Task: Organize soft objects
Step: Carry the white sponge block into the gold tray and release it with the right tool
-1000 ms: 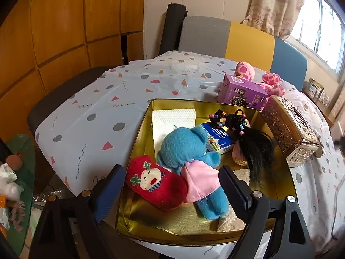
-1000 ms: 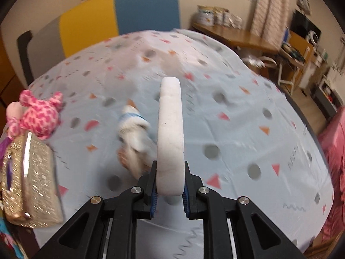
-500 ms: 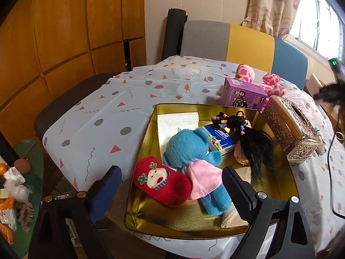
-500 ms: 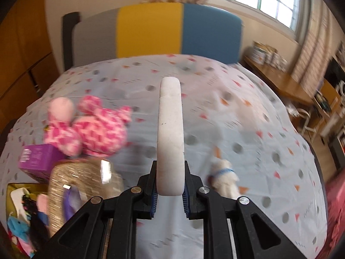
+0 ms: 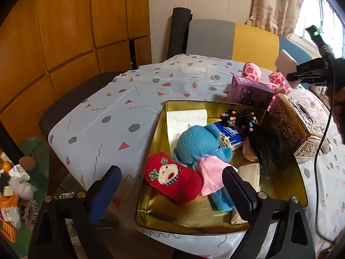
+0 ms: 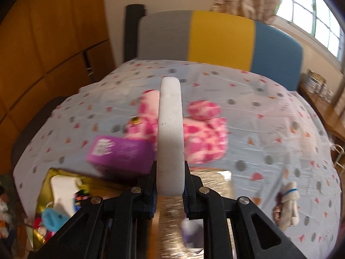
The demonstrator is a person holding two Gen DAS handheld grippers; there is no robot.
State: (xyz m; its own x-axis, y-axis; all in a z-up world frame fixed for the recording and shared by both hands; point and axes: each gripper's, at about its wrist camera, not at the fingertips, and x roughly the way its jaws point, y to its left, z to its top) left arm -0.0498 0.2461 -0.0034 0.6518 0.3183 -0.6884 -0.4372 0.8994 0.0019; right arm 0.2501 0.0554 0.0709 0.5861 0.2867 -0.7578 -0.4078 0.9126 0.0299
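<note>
Very little lettering can be read here. The small blue-and-white carton (image 5: 229,134) lying in the shallow gold metal tray (image 5: 151,142) carries white script across its blue face, but the letters are too small and tilted to make out for certain. The purple cardboard box (image 5: 250,91) standing on the counter just behind the tray has a printed white panel (image 6: 103,147) on one side; from the right wrist view it is blurred beyond reading. Nothing else bears legible writing.
</note>
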